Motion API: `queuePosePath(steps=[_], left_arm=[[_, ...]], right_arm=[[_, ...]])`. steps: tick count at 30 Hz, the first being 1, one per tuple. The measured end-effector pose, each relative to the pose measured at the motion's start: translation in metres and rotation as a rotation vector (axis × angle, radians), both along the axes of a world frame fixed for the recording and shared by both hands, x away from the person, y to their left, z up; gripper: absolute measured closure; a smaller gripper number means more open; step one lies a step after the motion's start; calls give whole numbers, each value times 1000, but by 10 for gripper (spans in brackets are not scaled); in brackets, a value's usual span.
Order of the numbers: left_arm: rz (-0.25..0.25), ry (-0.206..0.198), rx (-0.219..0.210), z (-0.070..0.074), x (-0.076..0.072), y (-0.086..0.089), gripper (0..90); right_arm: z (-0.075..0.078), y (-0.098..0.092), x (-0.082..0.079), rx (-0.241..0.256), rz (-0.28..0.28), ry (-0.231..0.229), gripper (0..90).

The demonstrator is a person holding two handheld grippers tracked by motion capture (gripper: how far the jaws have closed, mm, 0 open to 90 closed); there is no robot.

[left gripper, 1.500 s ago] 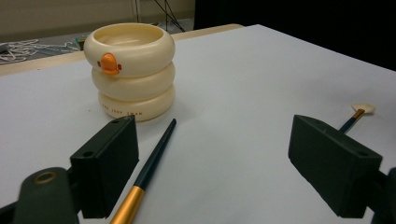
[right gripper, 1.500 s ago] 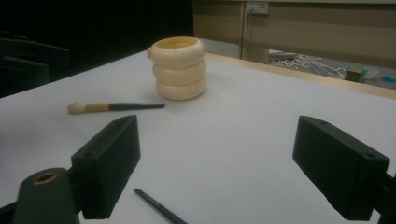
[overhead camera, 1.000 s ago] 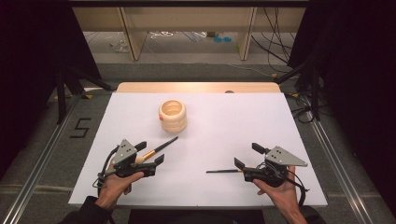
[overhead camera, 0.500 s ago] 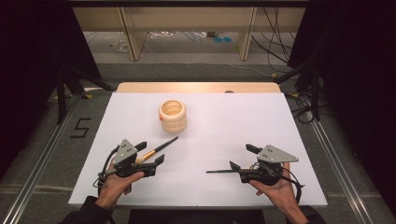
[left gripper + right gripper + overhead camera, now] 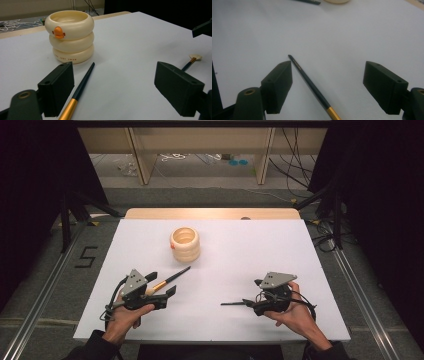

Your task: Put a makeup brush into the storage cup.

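The white surface (image 5: 225,255) carries a cream pot (image 5: 185,244) toward its far edge. Near the front edge, each gripper, left (image 5: 162,290) and right (image 5: 250,297), straddles a brush (image 5: 81,87) (image 5: 312,87) with jaws wide; both brushes' bristles are cut off.

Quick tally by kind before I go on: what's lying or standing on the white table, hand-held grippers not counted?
Makeup brushes: 2, one between the jaws of the left hand-held gripper with its dark handle toward the cup, one at the right hand-held gripper.
Cream ringed duck-bill cup: 1, upright.
Total: 3.
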State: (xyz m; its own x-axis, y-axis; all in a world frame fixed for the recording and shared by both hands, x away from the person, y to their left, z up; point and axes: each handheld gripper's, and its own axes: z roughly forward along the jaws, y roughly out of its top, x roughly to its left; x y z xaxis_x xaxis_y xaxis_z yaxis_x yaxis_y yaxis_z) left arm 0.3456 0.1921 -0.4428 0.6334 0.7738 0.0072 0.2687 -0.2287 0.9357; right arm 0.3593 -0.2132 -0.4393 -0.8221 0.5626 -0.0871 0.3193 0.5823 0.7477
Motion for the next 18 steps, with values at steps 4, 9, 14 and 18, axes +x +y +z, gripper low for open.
queuePosePath(steps=[4,9,14,18], left_arm=[[1,0,3,0,0,0,159],[-2,-3,8,0,1,0,159],[-4,-4,10,0,1,0,159],[-1,-2,4,0,1,0,159]], right_arm=[[-3,4,5,-61,21,28,277],[-6,8,9,-99,57,44,304],[-8,18,13,-167,102,93,345],[-10,24,17,-232,141,122,372]])
